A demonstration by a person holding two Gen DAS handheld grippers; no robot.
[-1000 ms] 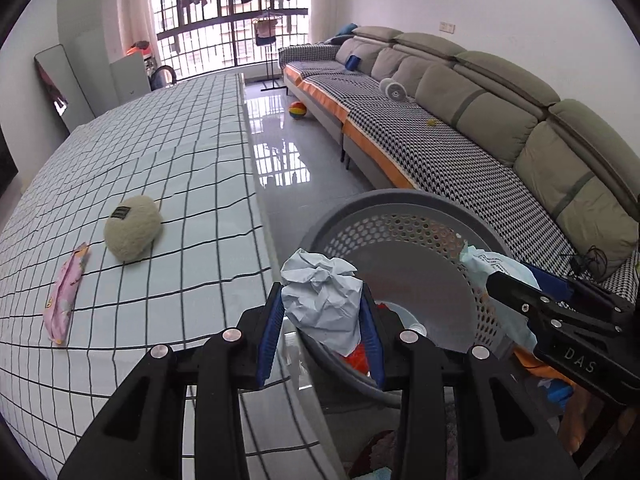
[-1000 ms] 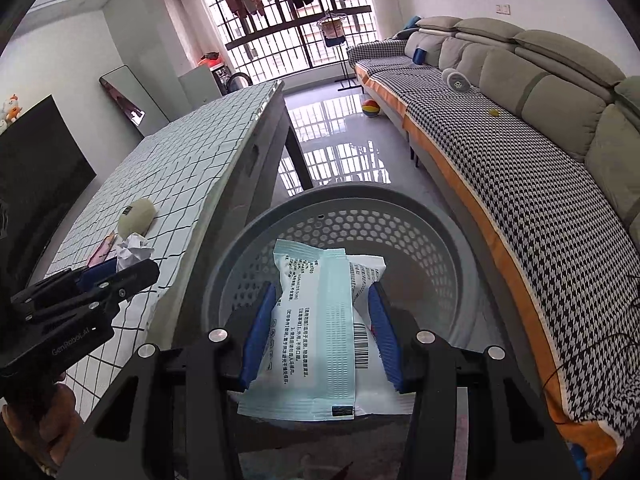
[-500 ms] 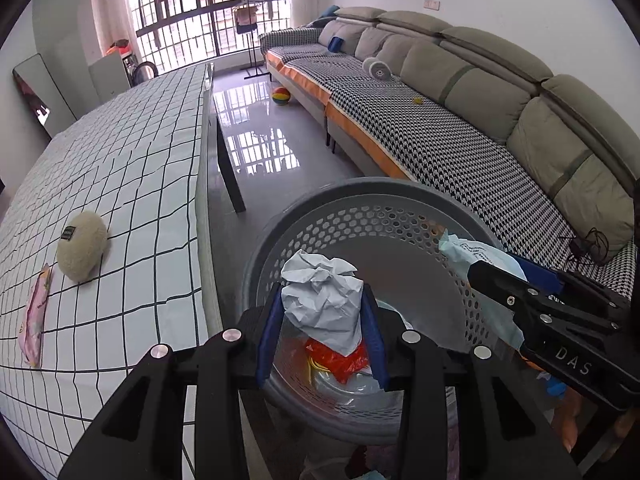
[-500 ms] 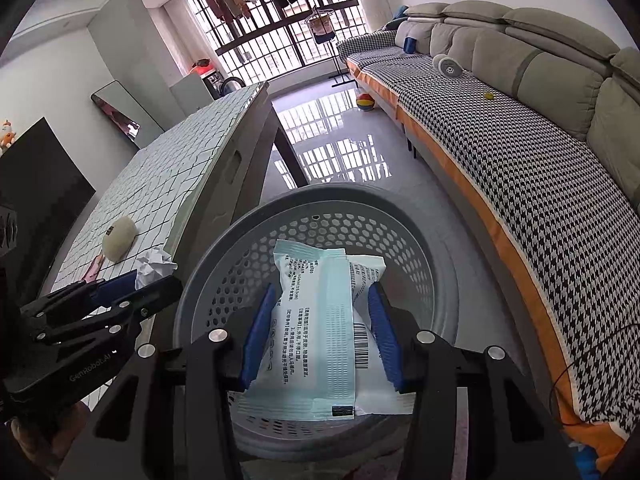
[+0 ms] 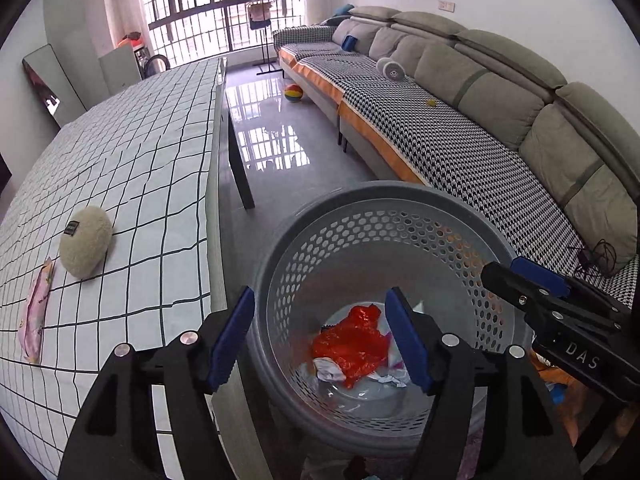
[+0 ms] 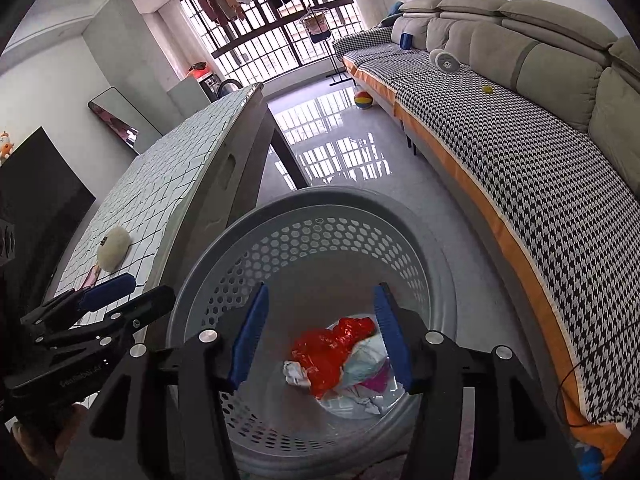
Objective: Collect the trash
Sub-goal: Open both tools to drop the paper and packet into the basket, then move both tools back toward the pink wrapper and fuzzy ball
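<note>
A grey perforated basket (image 5: 400, 204) (image 6: 320, 204) stands on the floor beside the table. At its bottom lies trash: a red wrapper (image 5: 352, 340) (image 6: 324, 348), crumpled white paper (image 6: 294, 372) and a pale packet (image 6: 366, 358). My left gripper (image 5: 320, 338) hangs over the basket's left rim, its jaws opening with nothing between them. My right gripper (image 6: 320, 330) is above the basket's middle, jaws also opening and empty. It shows at the right of the left wrist view as the right gripper (image 5: 532, 280); the left gripper (image 6: 120, 296) shows at the left of the right wrist view.
The table with a checked cloth (image 5: 140, 152) (image 6: 180, 168) carries a round beige plush (image 5: 85, 246) (image 6: 114, 254) and a pink wrapper (image 5: 34, 320). A long sofa (image 5: 480, 112) (image 6: 520, 120) runs along the right. A ball (image 5: 293, 93) lies on the glossy floor.
Both grippers opened. The crumpled paper left the left jaws and the packet left the right jaws; both now lie in the basket. Both hands came in over the basket and sank slightly.
</note>
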